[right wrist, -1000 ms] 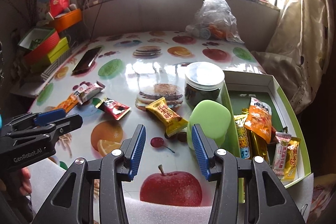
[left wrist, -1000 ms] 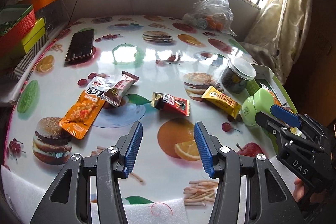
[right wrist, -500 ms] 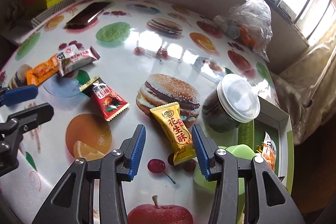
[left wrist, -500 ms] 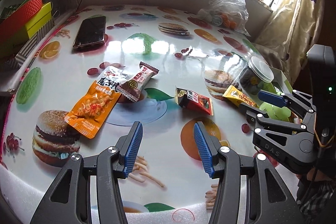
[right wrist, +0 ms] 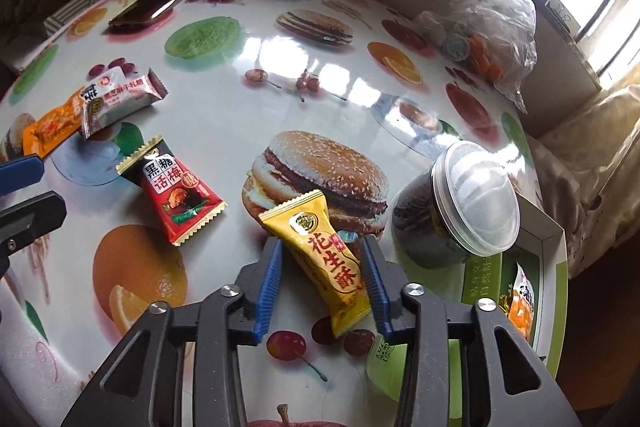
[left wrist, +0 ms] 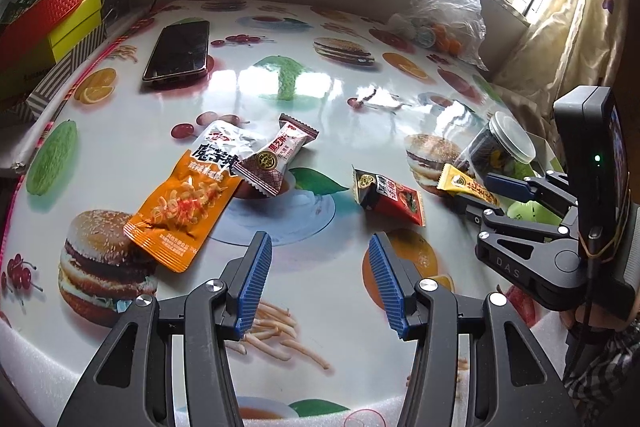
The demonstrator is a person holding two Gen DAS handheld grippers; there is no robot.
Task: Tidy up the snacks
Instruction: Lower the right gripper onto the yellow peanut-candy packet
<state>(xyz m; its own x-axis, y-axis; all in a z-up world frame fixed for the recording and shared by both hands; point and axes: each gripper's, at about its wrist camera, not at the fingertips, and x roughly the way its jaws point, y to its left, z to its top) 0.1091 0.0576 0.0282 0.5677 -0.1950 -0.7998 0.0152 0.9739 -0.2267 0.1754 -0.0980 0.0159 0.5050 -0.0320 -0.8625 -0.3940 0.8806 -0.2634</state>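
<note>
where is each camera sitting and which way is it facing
Left wrist: on the left gripper, angled down across the table; its open fingers, the right gripper and a plaid sleeve show.
Right wrist: on the right gripper, angled down at the yellow snack between its just-closing fingers; the left gripper's tips show at left.
Shared: red snack, jar, phone.

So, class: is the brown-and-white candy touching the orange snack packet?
Touching. The left wrist view shows the brown-and-white candy lying across the silver top end of the orange snack packet, overlapping it.
</note>
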